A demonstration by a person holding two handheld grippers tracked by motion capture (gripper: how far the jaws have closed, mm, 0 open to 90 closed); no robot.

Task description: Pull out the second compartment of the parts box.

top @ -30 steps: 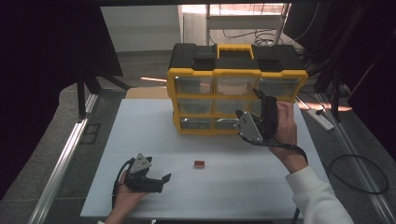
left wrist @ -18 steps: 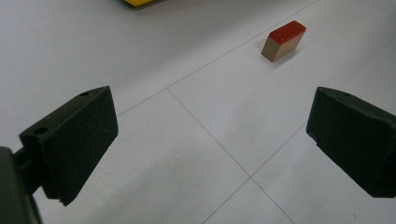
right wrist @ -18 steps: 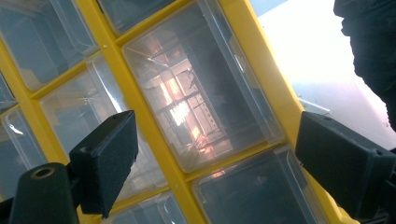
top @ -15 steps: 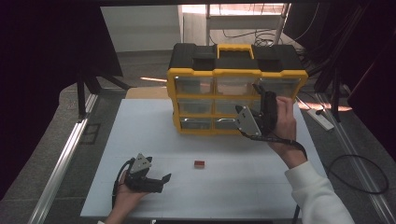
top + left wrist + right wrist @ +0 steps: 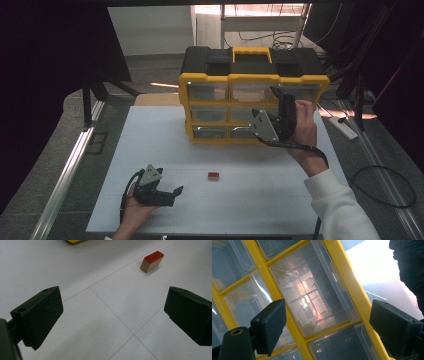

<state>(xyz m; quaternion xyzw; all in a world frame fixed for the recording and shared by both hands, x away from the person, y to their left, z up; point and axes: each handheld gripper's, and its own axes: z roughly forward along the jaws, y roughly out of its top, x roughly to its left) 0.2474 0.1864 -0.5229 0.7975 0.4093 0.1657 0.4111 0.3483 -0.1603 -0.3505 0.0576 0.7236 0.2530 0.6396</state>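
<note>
Block (image 5: 214,176) with a red top is located on the white table (image 5: 150,130), ahead of the left gripper (image 5: 172,192) and clear of its jaws, which are spread wide. The right gripper (image 5: 278,100), jaws likewise apart, is held against the clear drawers of the yellow organizer (image 5: 200,80), nothing being gripped.

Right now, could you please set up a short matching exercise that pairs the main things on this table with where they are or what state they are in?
Things:
1. left claw
2. right claw
3. red-topped block
4. yellow drawer organizer

Places or states:
A. raised in front of the clear drawers, jaws open
B. lying alone on the white table between the two hands
C. standing at the table's far edge
D. low over the table near the front edge, jaws open

Pairs: 1-D, 2-A, 3-B, 4-C
</note>
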